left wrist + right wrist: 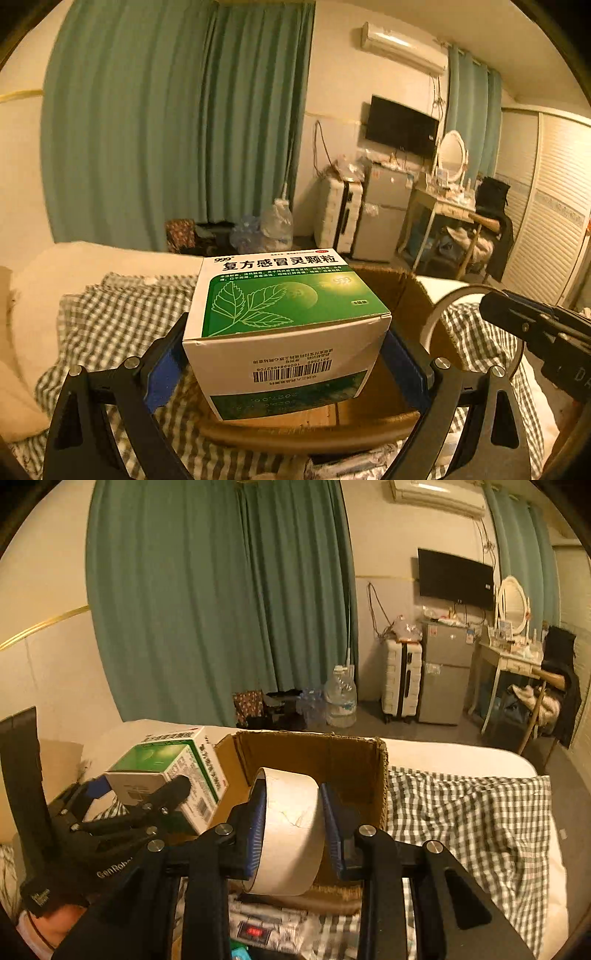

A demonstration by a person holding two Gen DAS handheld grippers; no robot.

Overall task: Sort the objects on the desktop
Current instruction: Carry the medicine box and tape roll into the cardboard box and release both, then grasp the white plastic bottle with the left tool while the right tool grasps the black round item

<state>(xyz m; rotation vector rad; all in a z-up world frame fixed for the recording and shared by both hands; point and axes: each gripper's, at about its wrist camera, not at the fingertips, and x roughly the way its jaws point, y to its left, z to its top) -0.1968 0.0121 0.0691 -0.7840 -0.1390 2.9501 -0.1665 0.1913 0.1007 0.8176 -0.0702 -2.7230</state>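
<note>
Medicine box [284, 325], one only, green and white, sits pinched between the blue pads of the left gripper [286, 354], held above the open cardboard box [391, 291] on the checked blanket [122, 317]. One tape roll [288, 830] is clamped on its flat sides by the right gripper [291, 830], over the same cardboard box's near edge. From the right wrist view the medicine box lies at ten o'clock. Objects at six o'clock, under the tape roll, are blurred and cut off; the cardboard box's floor is mostly hidden.
</note>
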